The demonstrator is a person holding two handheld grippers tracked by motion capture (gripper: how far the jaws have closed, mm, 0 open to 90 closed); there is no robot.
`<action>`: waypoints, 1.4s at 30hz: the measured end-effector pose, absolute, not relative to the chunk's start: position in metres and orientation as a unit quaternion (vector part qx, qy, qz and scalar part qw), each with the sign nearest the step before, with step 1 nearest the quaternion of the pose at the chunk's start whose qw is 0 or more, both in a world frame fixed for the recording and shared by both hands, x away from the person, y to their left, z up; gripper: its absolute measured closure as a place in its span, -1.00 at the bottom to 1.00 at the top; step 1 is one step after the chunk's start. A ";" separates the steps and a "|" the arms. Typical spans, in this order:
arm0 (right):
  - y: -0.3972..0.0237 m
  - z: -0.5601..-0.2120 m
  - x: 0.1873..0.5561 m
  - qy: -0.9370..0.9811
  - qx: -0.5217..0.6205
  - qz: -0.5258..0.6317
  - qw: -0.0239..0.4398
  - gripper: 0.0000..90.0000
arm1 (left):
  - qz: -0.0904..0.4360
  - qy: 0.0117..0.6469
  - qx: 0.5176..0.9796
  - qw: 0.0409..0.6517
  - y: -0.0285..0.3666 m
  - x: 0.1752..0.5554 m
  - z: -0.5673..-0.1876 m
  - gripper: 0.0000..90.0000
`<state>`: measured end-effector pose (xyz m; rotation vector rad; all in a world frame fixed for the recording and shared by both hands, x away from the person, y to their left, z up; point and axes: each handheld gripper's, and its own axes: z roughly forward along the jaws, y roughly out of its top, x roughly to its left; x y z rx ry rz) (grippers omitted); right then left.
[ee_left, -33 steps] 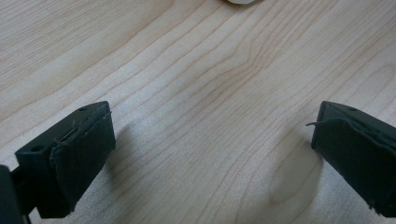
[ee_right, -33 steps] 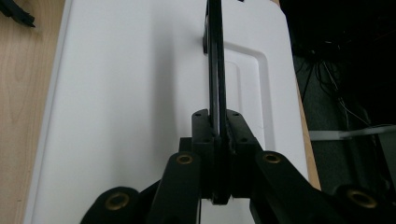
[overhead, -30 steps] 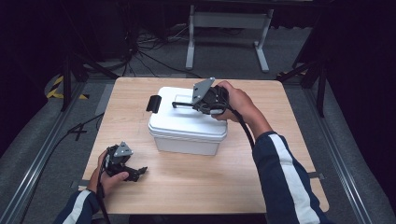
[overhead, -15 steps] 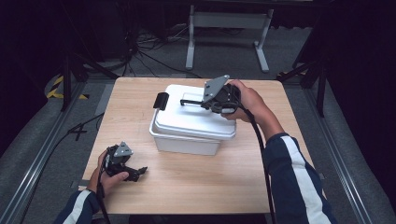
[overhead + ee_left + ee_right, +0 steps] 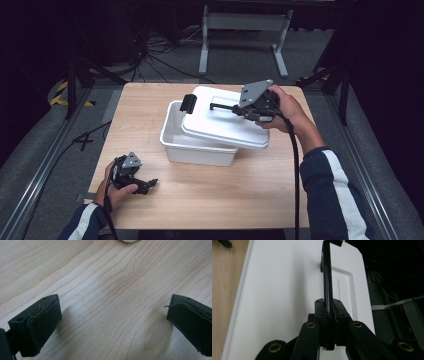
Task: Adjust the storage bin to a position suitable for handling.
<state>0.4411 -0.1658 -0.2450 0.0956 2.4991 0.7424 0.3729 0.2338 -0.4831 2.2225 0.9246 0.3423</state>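
Observation:
A white plastic box (image 5: 186,149) stands in the middle of the wooden table (image 5: 240,200). Its white lid (image 5: 225,127) hangs tilted over the box's right part, leaving the left of the box uncovered. My right gripper (image 5: 241,110) is shut on the lid's thin black handle (image 5: 222,107). In the right gripper view the pads (image 5: 320,310) clamp the handle (image 5: 326,277) above the lid (image 5: 282,290). A black latch (image 5: 188,103) sits on the lid's left end. My left gripper (image 5: 149,184) rests near the table's front left, open; the left gripper view has bare wood between its fingertips (image 5: 45,320).
A grey metal stand (image 5: 242,30) and cables lie on the floor behind the table. Metal rails (image 5: 45,170) run along both sides. Bare wood stretches in front of the box and along the table's left part.
The right gripper has lifted the lid off the box and carried it to the right, exposing the box's left interior. The left gripper has stayed put.

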 end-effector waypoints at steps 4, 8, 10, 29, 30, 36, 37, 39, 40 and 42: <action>-0.183 -0.243 0.440 0.922 0.038 0.274 0.271 0.88 | 0.131 0.356 0.858 0.347 0.234 0.373 -0.483 -1.00; -0.197 -0.244 0.438 0.920 0.049 0.273 0.276 0.88 | 0.133 0.357 0.856 0.349 0.234 0.373 -0.483 -1.00; -0.206 -0.242 0.437 0.918 0.057 0.276 0.279 0.88 | 0.133 0.357 0.857 0.349 0.234 0.373 -0.483 -1.00; -0.284 -0.241 0.422 0.906 0.115 0.278 0.298 0.88 | 0.131 0.357 0.857 0.347 0.234 0.373 -0.483 -1.00; -0.289 -0.243 0.421 0.906 0.121 0.277 0.298 0.88 | 0.130 0.356 0.859 0.345 0.234 0.373 -0.483 -1.00; -0.313 -0.250 0.419 0.904 0.139 0.271 0.299 0.88 | 0.130 0.357 0.858 0.346 0.234 0.373 -0.483 -1.00; -0.321 -0.253 0.419 0.903 0.147 0.270 0.299 0.88 | 0.130 0.356 0.858 0.345 0.234 0.373 -0.483 -1.00; -0.323 -0.254 0.419 0.903 0.150 0.269 0.300 0.88 | 0.130 0.356 0.858 0.346 0.234 0.373 -0.483 -1.00; -0.329 -0.255 0.418 0.902 0.156 0.270 0.299 0.88 | 0.131 0.356 0.858 0.347 0.234 0.373 -0.483 -1.00; -0.335 -0.258 0.418 0.900 0.163 0.270 0.301 0.88 | 0.130 0.356 0.859 0.345 0.234 0.373 -0.483 -1.00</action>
